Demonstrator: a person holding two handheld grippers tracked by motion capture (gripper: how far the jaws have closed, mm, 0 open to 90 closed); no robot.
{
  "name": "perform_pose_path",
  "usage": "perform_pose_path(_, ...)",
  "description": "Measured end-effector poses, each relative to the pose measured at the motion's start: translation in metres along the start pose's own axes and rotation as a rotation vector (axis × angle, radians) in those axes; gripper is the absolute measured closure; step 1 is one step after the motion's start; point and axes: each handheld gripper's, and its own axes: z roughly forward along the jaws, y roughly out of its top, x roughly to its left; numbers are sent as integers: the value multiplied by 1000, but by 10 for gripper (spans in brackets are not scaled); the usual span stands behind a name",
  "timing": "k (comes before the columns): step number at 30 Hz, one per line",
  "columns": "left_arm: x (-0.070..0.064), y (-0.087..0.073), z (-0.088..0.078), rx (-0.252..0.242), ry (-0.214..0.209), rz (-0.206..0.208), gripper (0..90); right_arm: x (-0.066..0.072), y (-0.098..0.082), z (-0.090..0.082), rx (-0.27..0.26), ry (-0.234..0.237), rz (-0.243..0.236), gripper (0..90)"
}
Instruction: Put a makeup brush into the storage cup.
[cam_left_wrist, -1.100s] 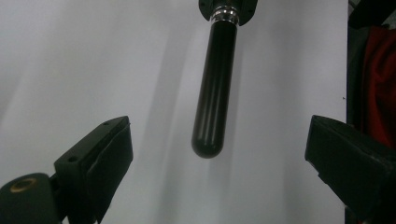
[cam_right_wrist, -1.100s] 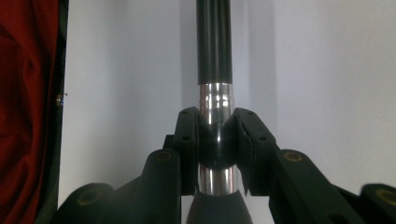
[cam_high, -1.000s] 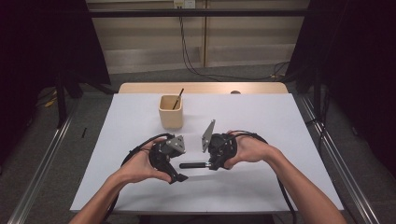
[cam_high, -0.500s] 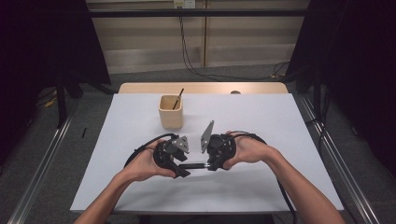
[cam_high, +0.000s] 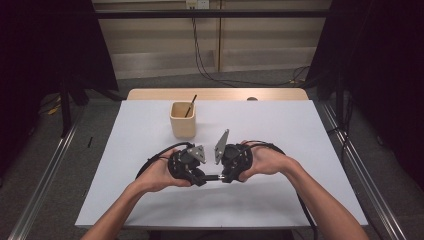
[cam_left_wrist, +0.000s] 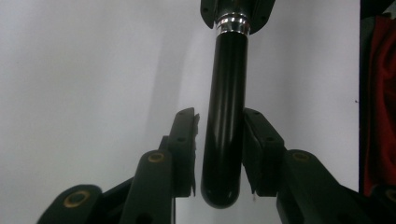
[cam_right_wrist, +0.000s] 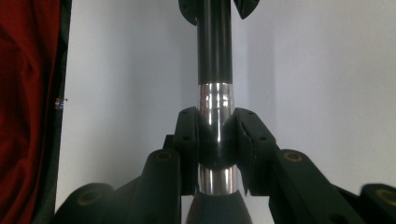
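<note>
High view: the pen (cam_high: 212, 177) lies level between the two grippers, low over the worktop (cam_high: 300, 130), its long axis running hand to hand. Left gripper (cam_left_wrist: 219, 149) view: jaws have just been closing around the glossy black barrel, a sliver of gap on one side. Right gripper (cam_right_wrist: 215, 140) view: jaws clamped on the chrome band.

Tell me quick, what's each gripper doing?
Left gripper: jaws have just been closing around the black pen, small gap on one side.
Right gripper: closed on the pen's silver band.
</note>
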Motion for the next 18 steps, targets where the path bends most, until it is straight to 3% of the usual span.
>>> perform_pose_path(9, 0, 1, 2, 2, -15, 8, 736, 0, -2, 0, -1, -10, -12, 717)
perform_pose_path(18, -3, 1, 0, -9, -16, 53, 745, 0, -5, -2, -20, -4, -37, 709)
